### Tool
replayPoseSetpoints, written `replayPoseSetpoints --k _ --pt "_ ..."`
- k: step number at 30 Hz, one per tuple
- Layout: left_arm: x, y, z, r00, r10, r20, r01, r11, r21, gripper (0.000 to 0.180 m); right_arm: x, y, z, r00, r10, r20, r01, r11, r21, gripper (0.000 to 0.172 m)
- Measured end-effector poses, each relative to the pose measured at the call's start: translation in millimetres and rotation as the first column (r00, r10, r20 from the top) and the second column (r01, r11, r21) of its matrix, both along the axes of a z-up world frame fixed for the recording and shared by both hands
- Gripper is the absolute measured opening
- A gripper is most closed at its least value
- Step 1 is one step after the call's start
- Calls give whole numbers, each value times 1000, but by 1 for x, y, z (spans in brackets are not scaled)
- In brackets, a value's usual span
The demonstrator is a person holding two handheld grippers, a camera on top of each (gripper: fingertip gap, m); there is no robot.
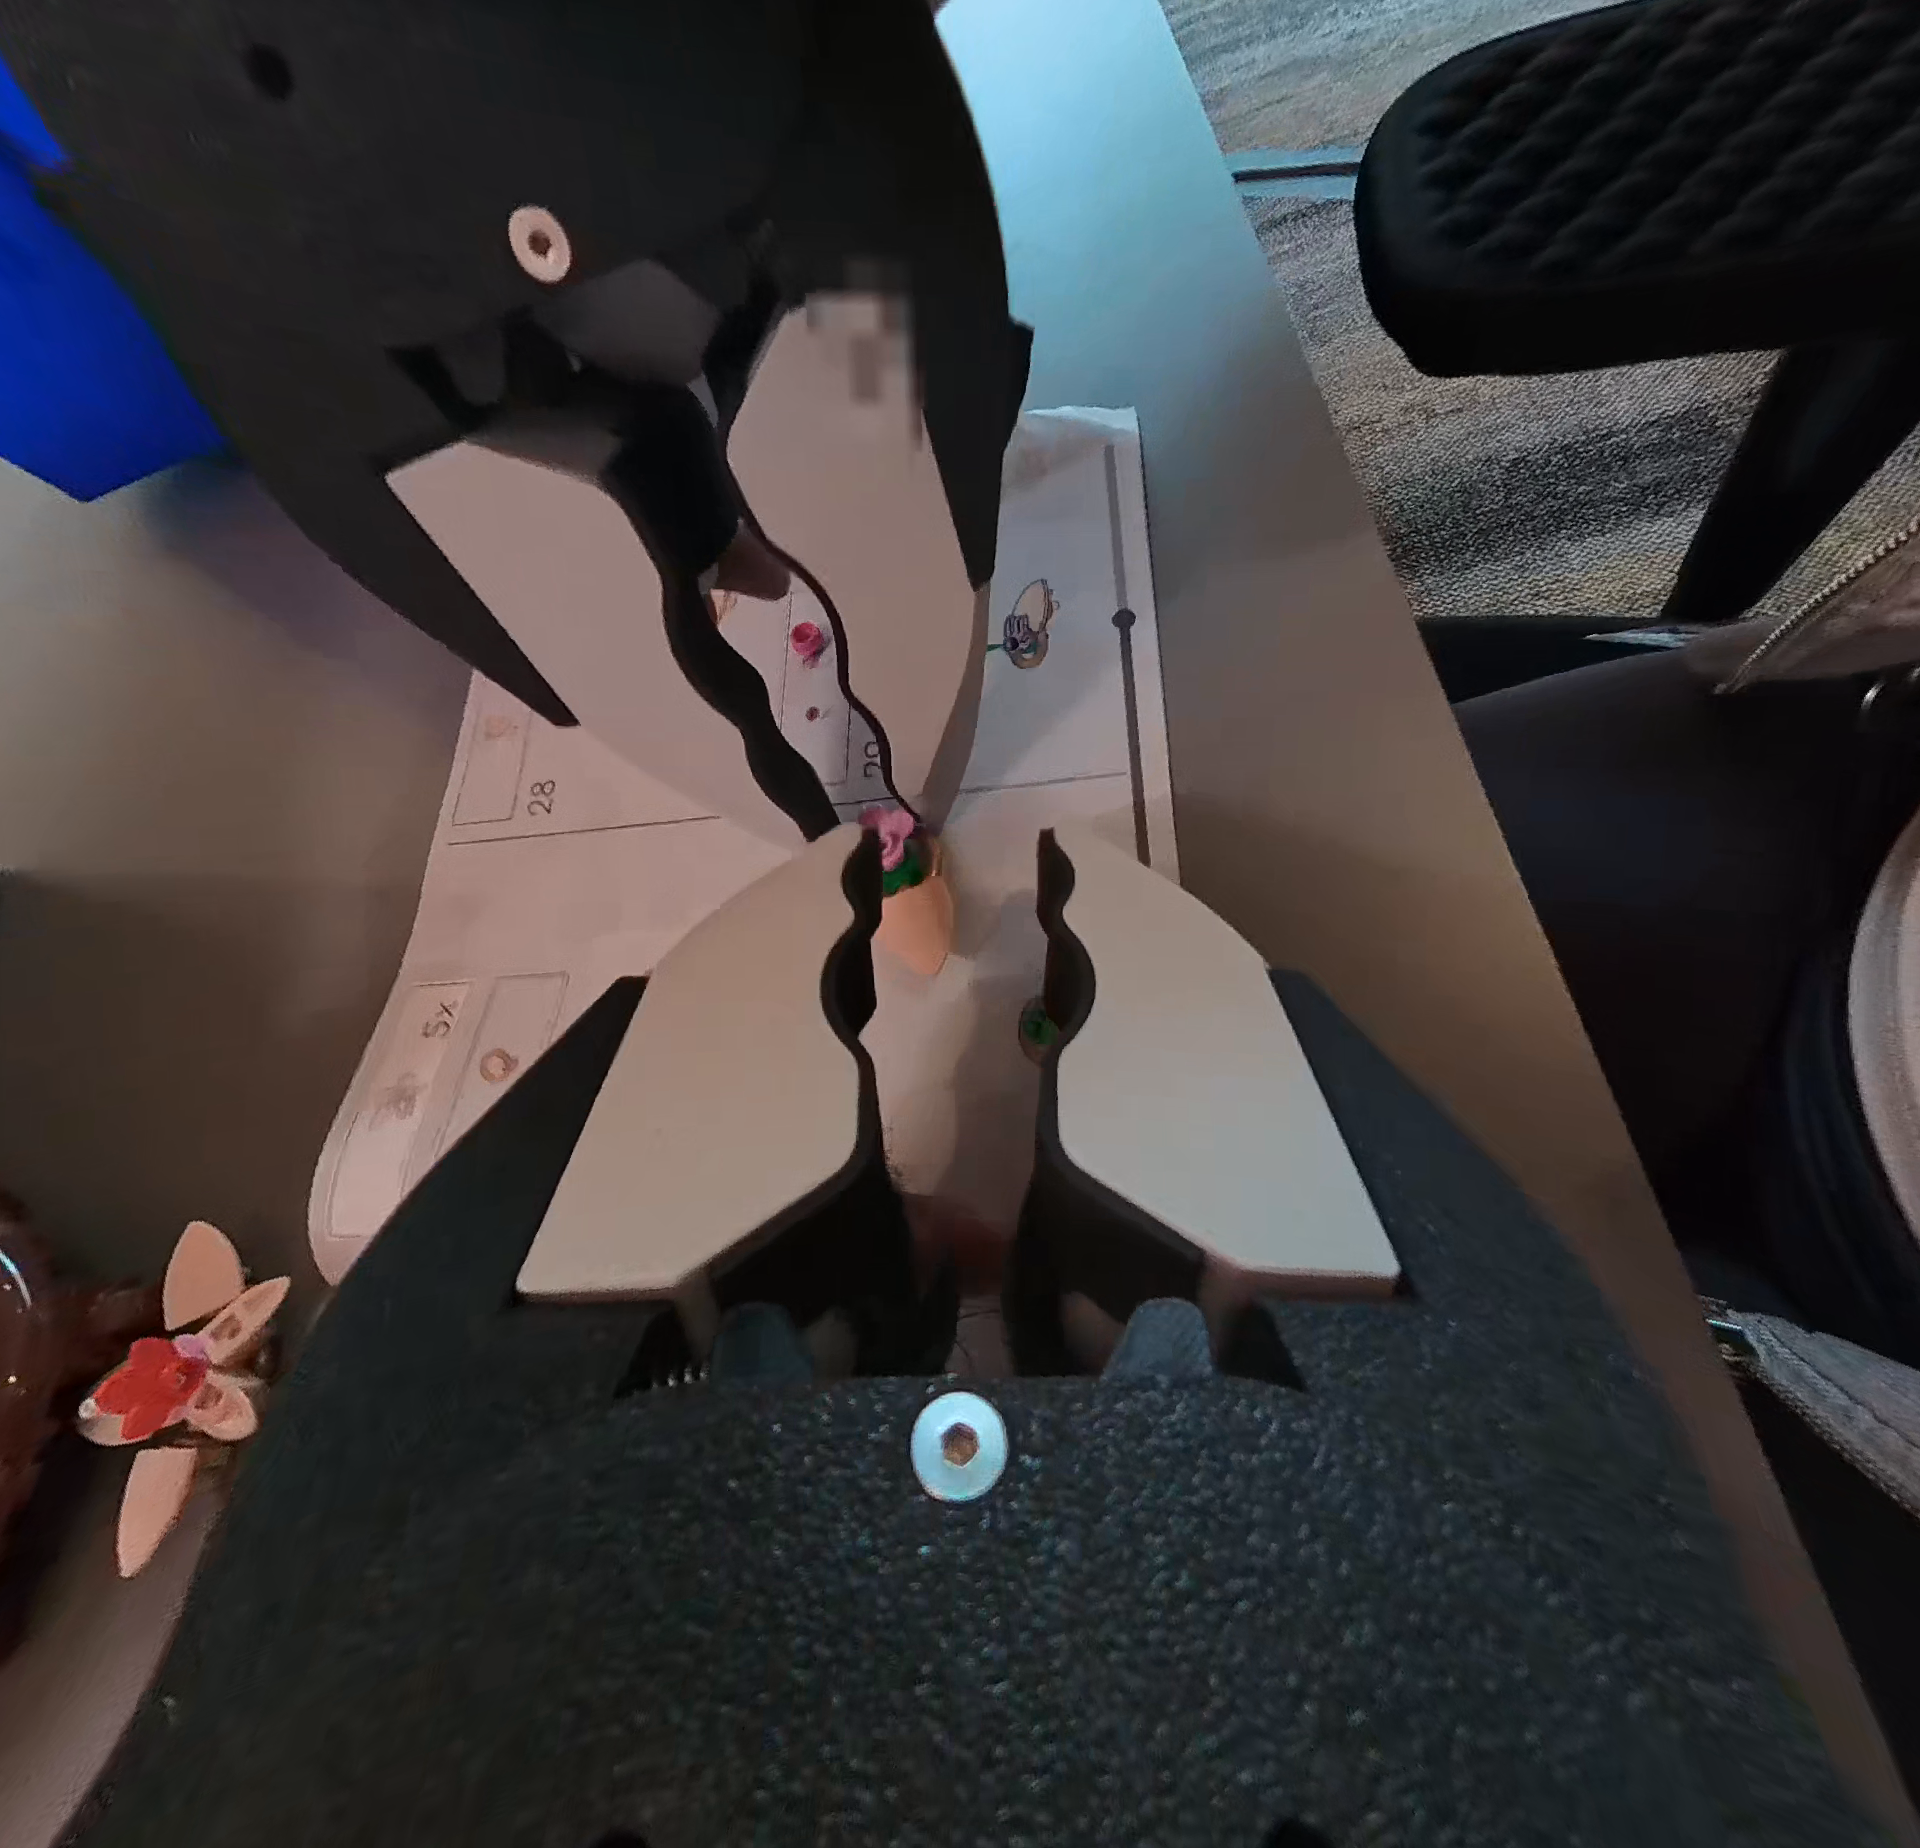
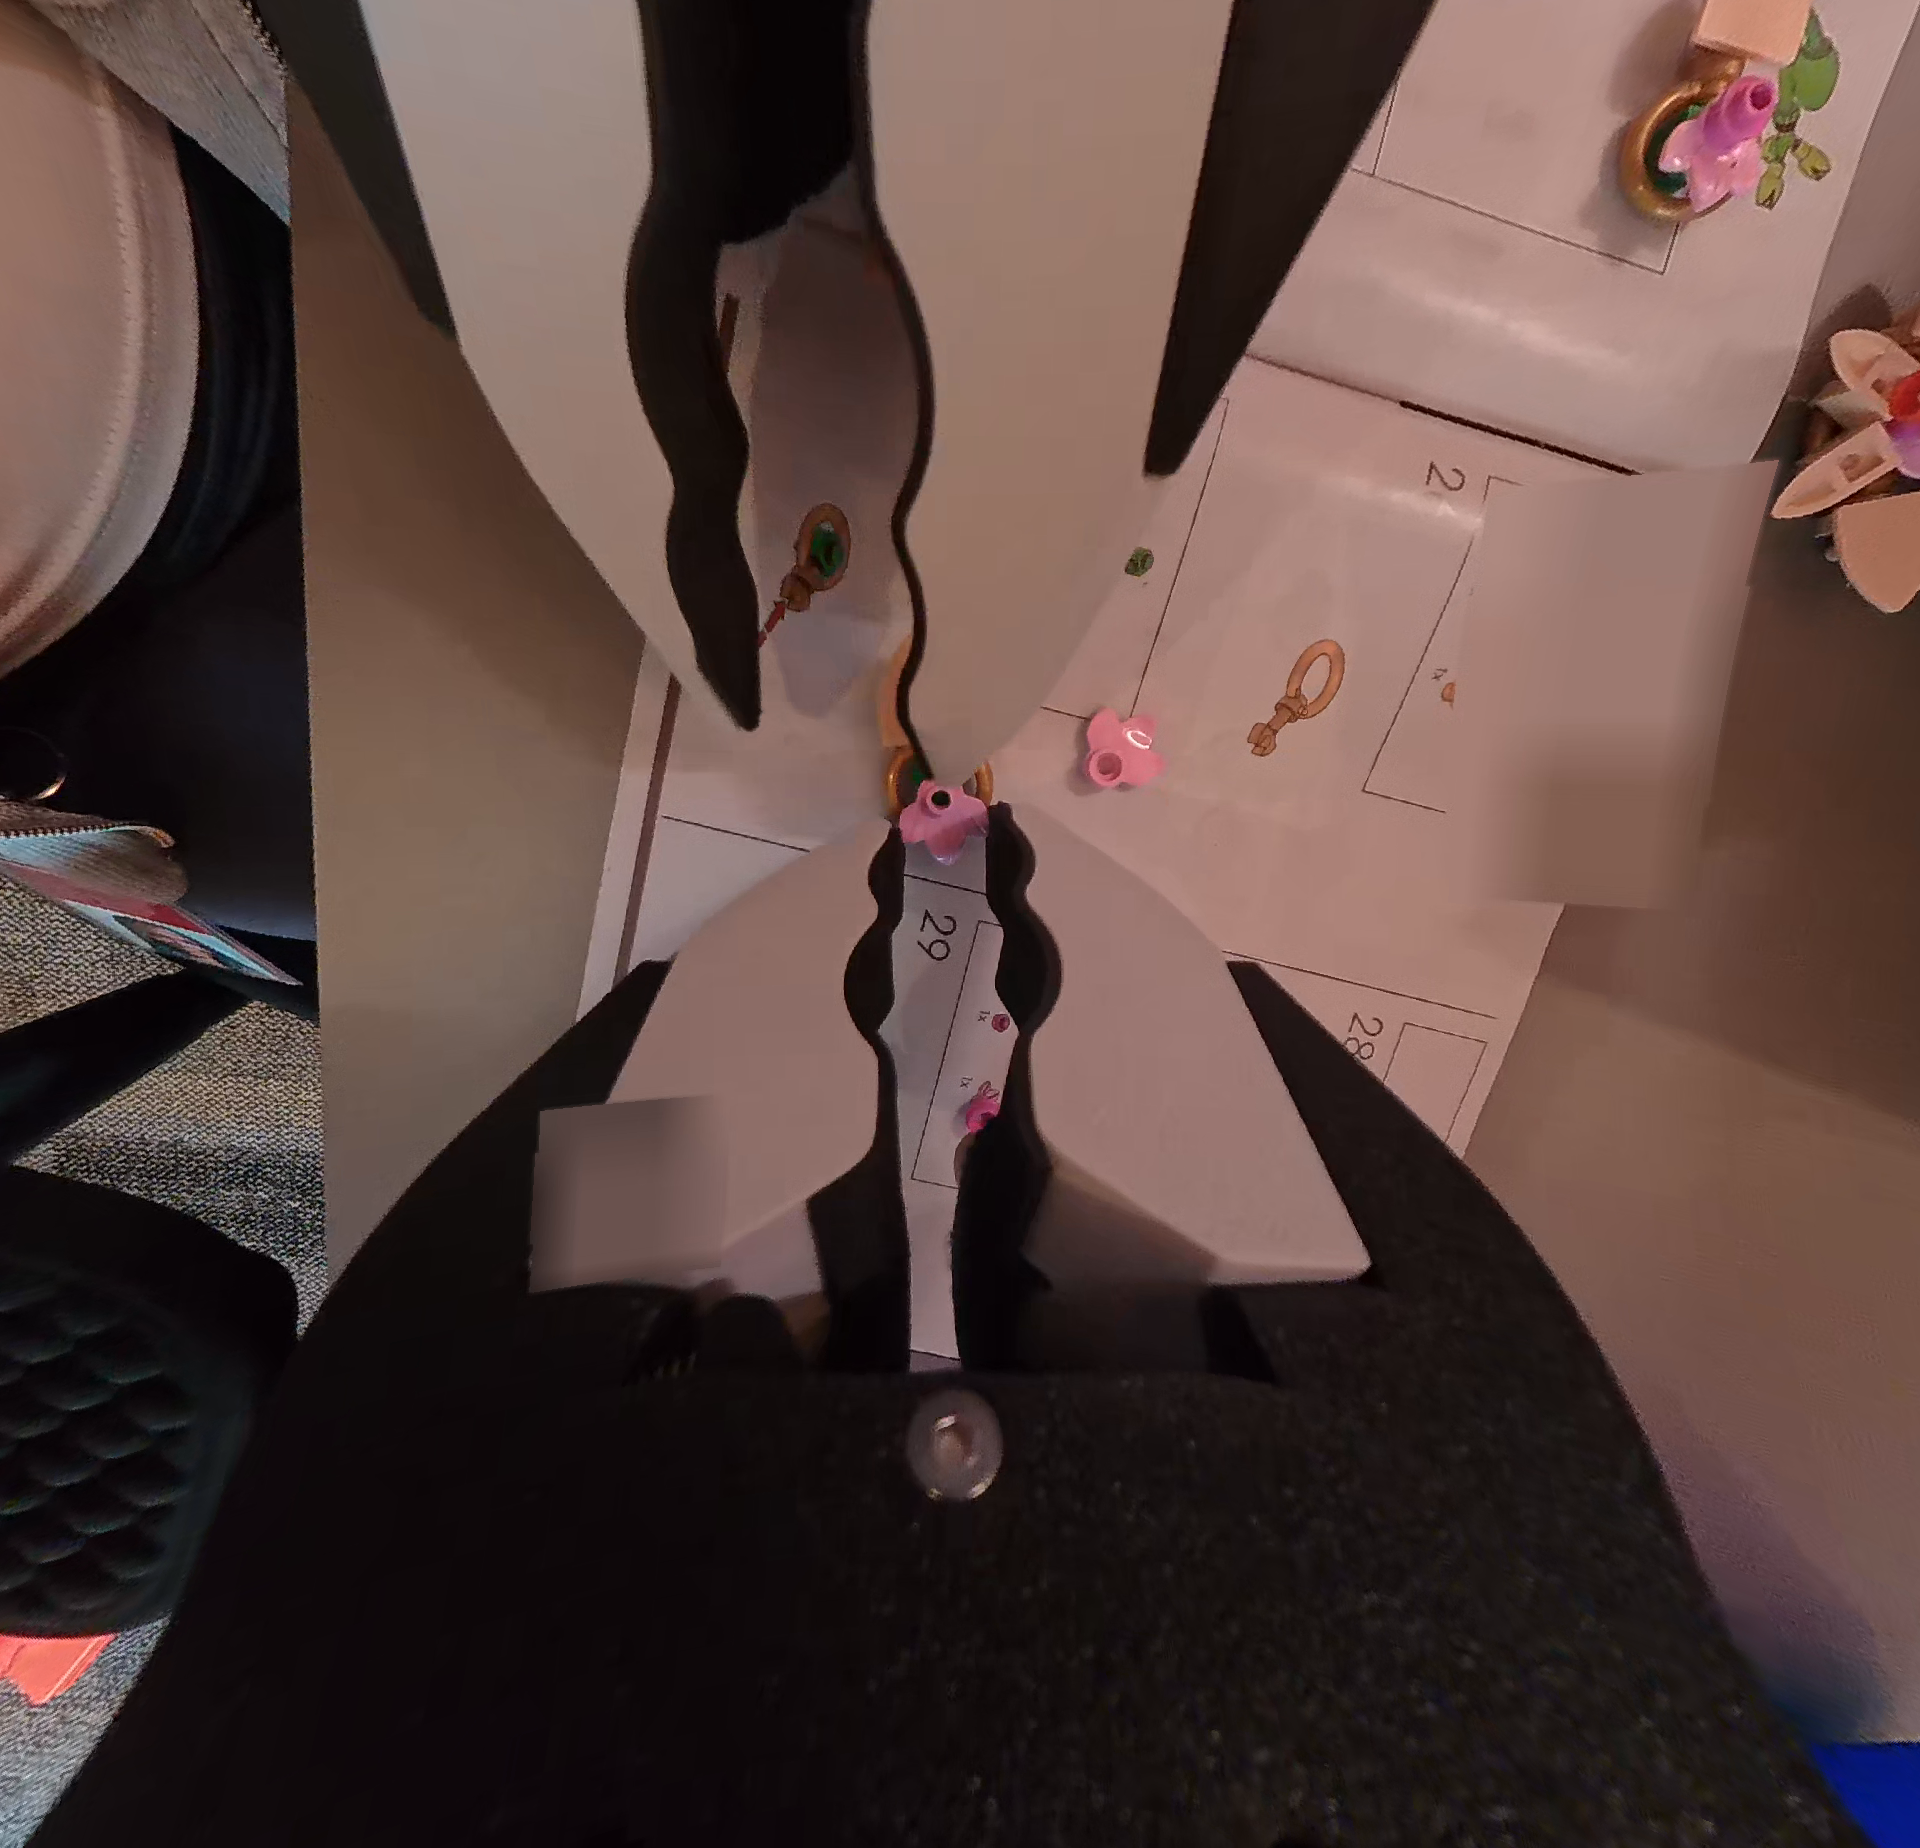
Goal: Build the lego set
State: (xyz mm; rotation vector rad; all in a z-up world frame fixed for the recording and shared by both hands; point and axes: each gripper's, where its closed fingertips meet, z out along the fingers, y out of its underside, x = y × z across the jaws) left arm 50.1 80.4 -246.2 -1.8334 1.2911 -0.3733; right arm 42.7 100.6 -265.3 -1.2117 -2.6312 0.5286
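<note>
The right claw (image 2: 940, 827) is clenched on a small pink flower piece (image 2: 940, 819), which sits pinched between its two fingertips. Directly beyond that flower is a gold ring (image 2: 896, 775) with a green centre, joined to a peach petal-shaped piece (image 1: 920, 925).

The left claw (image 1: 951, 842) reaches in from the opposite side, its fingers spread apart. The peach petal piece lies between them, against the left-hand finger (image 1: 857, 863), while the other finger (image 1: 1049, 863) stands clear of it, so the left claw is released and not gripping. The tips of the two claws nearly meet over the flower and ring.

Under both claws lies a white printed instruction sheet (image 2: 1351, 572) with boxed drawings of small parts, spread on a pale grey tabletop (image 1: 1299, 759). A second loose pink flower piece (image 2: 1122, 751) rests on the sheet just beside the right claw's tip. Farther out on the sheet lies another gold ring assembly (image 2: 1714, 125) with a pink flower, green leaves and a peach petal. Near the edge of the tabletop is a larger built blossom (image 1: 177, 1383) of peach petals with a red centre.

Beyond the tabletop are grey carpet (image 1: 1455, 53) and the black arm pad of a chair (image 1: 1642, 157).
</note>
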Motion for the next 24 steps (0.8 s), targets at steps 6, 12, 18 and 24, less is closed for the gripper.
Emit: replayPoseSetpoints --k 6,12,18,24 --pt "4 4 1 999 -18 -27 18 1000 4 27 0 0 0 1000 4 6 -4 1000 1 14" --pt "4 3 -8 998 -22 -52 21 999 -28 25 1 -1 -1 1000 1 10 -1 1000 -1 14" --pt "3 5 -9 999 -1 -50 -1 999 -43 21 0 -1 -1 1000 4 15 -4 1000 -2 14" --pt "2 8 -9 999 23 -36 -24 999 -42 14 1 -1 -2 1000 4 24 -4 1000 0 14"
